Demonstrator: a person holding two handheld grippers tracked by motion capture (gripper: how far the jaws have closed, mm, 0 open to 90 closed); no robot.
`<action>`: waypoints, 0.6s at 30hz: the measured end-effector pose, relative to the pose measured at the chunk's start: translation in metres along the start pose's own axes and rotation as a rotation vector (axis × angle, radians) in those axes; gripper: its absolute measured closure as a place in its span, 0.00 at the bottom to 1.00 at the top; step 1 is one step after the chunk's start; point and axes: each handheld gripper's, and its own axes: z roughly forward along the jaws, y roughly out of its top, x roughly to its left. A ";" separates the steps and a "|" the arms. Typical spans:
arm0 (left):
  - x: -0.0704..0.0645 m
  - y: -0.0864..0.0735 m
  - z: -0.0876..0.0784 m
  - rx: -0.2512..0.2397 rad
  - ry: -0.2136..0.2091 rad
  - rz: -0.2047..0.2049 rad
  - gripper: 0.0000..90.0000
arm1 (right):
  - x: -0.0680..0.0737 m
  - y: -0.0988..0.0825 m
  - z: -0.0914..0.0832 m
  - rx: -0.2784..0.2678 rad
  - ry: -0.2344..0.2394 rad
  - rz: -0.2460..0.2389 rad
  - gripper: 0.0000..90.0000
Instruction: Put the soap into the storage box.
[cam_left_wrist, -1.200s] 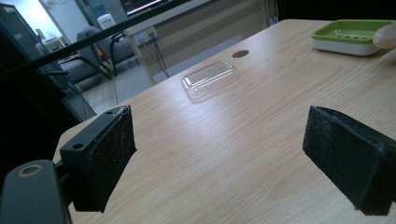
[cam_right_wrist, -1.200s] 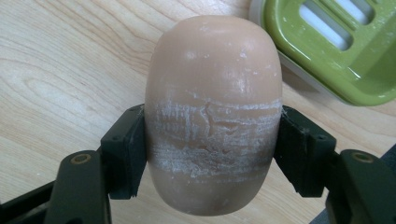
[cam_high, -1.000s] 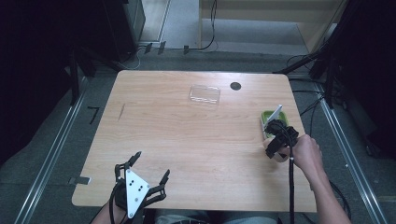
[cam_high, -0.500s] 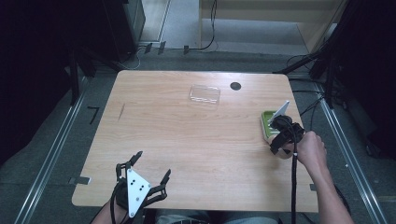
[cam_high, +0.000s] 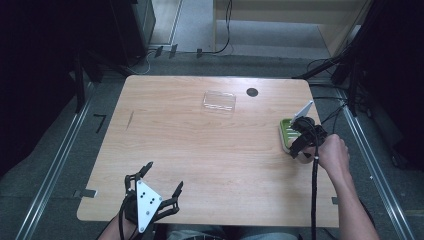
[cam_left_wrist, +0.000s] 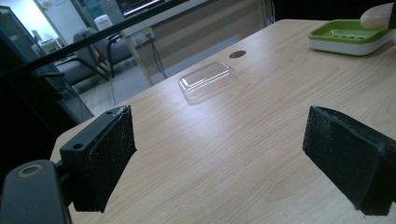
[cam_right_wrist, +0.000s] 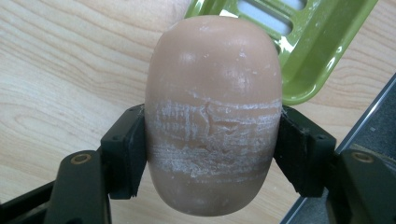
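Though clamped by the right gripper (cam_right_wrist: 212, 154), soap bar (cam_right_wrist: 212, 116) unbranded.

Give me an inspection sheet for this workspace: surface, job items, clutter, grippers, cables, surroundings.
Surface: wooden table, bare in the middle, dark round hole near the far edge.
Job's things: soap, scuffed white around its middle; green dish at the table's right edge, the soap beside it.
Clutter: clear lid lying near the far edge.
Grippers: right gripper shut on the soap; left gripper open, nothing between its fingers.
Cables: black cable trailing along the right forearm; more on the floor beyond the table.
Surroundings: dark room, metal floor rails either side.
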 end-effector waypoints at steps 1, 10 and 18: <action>0.000 0.000 0.000 0.001 -0.001 0.001 0.11 | 0.000 0.001 0.000 0.000 0.001 0.005 0.37; 0.000 0.000 0.000 0.001 -0.001 0.001 0.11 | -0.005 0.009 0.000 0.005 -0.008 0.011 0.37; 0.000 0.000 0.000 0.000 -0.001 0.000 0.11 | -0.010 0.016 -0.004 -0.018 -0.007 0.036 0.37</action>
